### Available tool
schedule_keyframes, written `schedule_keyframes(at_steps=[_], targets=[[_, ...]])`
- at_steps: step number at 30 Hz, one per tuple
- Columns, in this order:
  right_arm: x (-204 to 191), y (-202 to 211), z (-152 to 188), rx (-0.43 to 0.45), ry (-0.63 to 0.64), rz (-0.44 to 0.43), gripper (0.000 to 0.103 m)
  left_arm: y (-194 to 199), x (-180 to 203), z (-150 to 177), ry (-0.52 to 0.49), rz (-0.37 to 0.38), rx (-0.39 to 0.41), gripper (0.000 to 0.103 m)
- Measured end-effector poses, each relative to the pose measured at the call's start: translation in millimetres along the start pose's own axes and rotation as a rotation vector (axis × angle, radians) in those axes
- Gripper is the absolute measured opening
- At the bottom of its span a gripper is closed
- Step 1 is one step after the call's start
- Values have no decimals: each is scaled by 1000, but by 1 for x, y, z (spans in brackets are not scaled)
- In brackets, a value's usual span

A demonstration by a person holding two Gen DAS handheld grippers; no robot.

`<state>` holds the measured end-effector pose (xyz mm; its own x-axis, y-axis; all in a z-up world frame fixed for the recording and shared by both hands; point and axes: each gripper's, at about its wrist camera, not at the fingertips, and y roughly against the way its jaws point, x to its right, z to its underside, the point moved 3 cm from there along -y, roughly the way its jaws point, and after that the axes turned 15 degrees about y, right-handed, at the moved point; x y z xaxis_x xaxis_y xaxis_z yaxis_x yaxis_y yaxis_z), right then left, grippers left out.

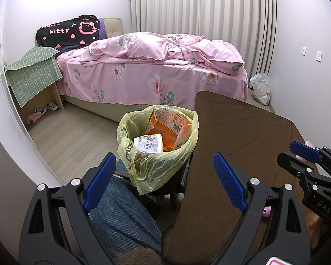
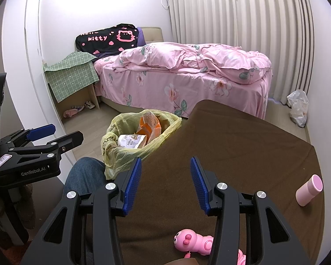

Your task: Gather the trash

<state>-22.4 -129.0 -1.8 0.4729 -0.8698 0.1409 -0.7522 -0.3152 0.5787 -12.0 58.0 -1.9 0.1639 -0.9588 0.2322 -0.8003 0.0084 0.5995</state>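
Note:
A bin lined with a yellow plastic bag (image 1: 156, 152) stands on the floor at the brown table's left edge; it also shows in the right wrist view (image 2: 130, 148). Inside lie an orange snack packet (image 1: 172, 125) and a white paper cup (image 1: 149, 144). My left gripper (image 1: 163, 176) is open and empty, hovering near the bin and the table edge. My right gripper (image 2: 164, 181) is open and empty above the brown table (image 2: 242, 154). Each gripper shows in the other's view, the right one (image 1: 306, 154) and the left one (image 2: 53, 134).
A pink caterpillar toy (image 2: 198, 243) and a pink cylinder (image 2: 309, 190) lie on the table. A bed with pink floral bedding (image 1: 156, 66) fills the back. A white plastic bag (image 1: 261, 88) sits on the floor by the curtain. The person's jeans-clad leg (image 1: 123, 216) is below the left gripper.

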Motion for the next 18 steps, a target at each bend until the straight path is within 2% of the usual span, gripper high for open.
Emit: schedule_keyframes(at_steps=[14, 18], targets=[[0, 0, 0, -1, 3, 0, 44, 0, 2, -6, -11, 18, -4, 85], [-1, 0, 1, -2, 4, 2, 44, -1, 2, -6, -3, 43, -24, 85]])
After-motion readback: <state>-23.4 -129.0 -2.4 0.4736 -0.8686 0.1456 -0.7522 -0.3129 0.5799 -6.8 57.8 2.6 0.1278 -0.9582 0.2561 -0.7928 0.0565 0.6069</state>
